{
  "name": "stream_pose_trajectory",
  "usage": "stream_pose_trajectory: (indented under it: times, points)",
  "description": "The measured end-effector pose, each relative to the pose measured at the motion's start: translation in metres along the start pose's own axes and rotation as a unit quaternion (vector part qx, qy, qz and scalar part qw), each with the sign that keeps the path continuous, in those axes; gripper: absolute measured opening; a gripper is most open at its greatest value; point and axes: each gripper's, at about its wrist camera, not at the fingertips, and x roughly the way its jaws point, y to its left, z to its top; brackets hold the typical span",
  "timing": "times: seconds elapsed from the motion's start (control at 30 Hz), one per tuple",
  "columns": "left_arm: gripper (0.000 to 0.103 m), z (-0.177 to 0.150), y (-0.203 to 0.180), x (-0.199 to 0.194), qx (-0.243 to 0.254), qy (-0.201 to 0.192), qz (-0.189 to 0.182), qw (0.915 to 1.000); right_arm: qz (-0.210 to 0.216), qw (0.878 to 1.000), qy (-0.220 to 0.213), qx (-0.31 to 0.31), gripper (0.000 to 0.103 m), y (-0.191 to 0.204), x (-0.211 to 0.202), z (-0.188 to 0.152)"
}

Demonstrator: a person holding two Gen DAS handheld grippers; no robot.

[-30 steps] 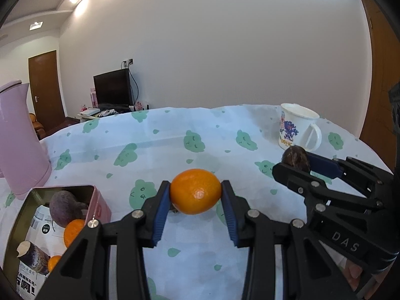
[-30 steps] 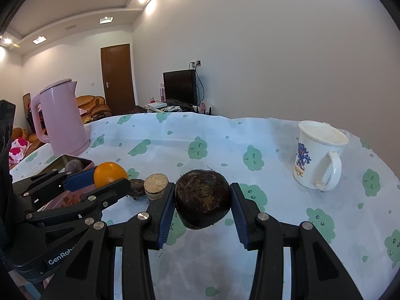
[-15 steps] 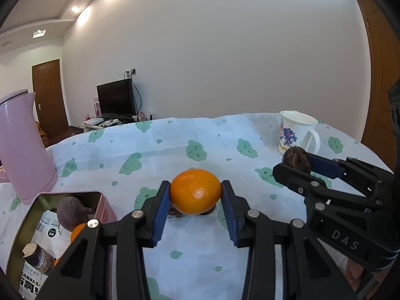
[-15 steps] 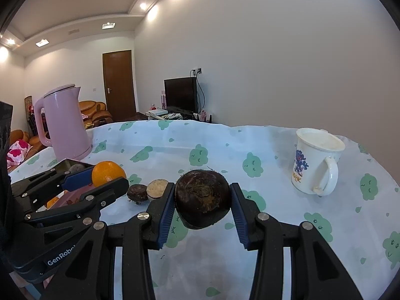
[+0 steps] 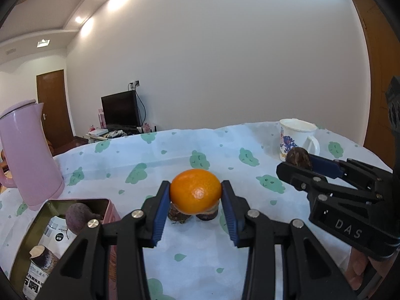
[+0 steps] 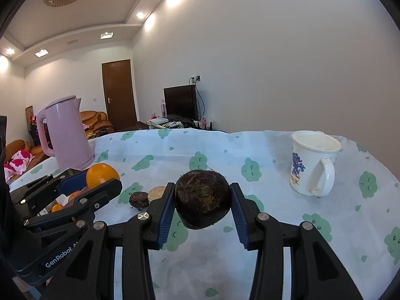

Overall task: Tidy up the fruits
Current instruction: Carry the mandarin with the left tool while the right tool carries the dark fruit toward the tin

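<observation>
My left gripper (image 5: 195,192) is shut on an orange (image 5: 195,190), held above the tablecloth. My right gripper (image 6: 202,203) is shut on a dark brown round fruit (image 6: 202,201), also lifted off the cloth. In the left wrist view the right gripper (image 5: 297,161) shows at the right with the dark fruit (image 5: 298,157). In the right wrist view the left gripper (image 6: 100,177) and orange (image 6: 102,173) show at the left. Two small dark fruits (image 5: 178,215) lie on the cloth under the orange. A pink tin (image 5: 111,208) at lower left holds several fruits.
A pink kettle (image 5: 27,155) stands at the left behind the tin. A white printed mug (image 6: 312,162) stands at the right on the cloud-patterned tablecloth (image 6: 275,225). A hand (image 5: 360,270) holds the right gripper. Beyond the table are a TV and a door.
Both grippers have tilted upward a little, so the table sits lower in both views. The orange and the dark fruit stay gripped as before.
</observation>
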Motion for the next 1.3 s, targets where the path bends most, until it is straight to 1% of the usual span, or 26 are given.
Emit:
stream_pose_trajectory:
  times: [0.23,0.5,0.83,1.03,1.3]
  points:
    - [0.042,0.000,0.000,-0.004,0.002,-0.011,0.008,0.9999,-0.002,1.000,-0.009,-0.005,0.045,0.002,-0.004,-0.001]
    - [0.042,-0.002,0.001,-0.012,0.002,-0.022,0.017,0.9996,-0.010,0.998,-0.042,-0.039,0.045,0.015,-0.016,0.000]
    - [0.042,-0.005,0.004,-0.023,0.002,-0.030,0.023,0.9993,-0.025,0.998,-0.046,-0.041,0.045,0.016,-0.020,0.001]
    - [0.042,-0.007,0.010,-0.027,-0.005,-0.026,0.021,0.9994,-0.035,0.997,-0.054,-0.043,0.045,0.019,-0.026,0.000]
    - [0.042,-0.013,0.023,-0.036,-0.013,-0.019,0.020,0.9995,-0.028,0.998,-0.046,-0.034,0.045,0.021,-0.032,-0.003]
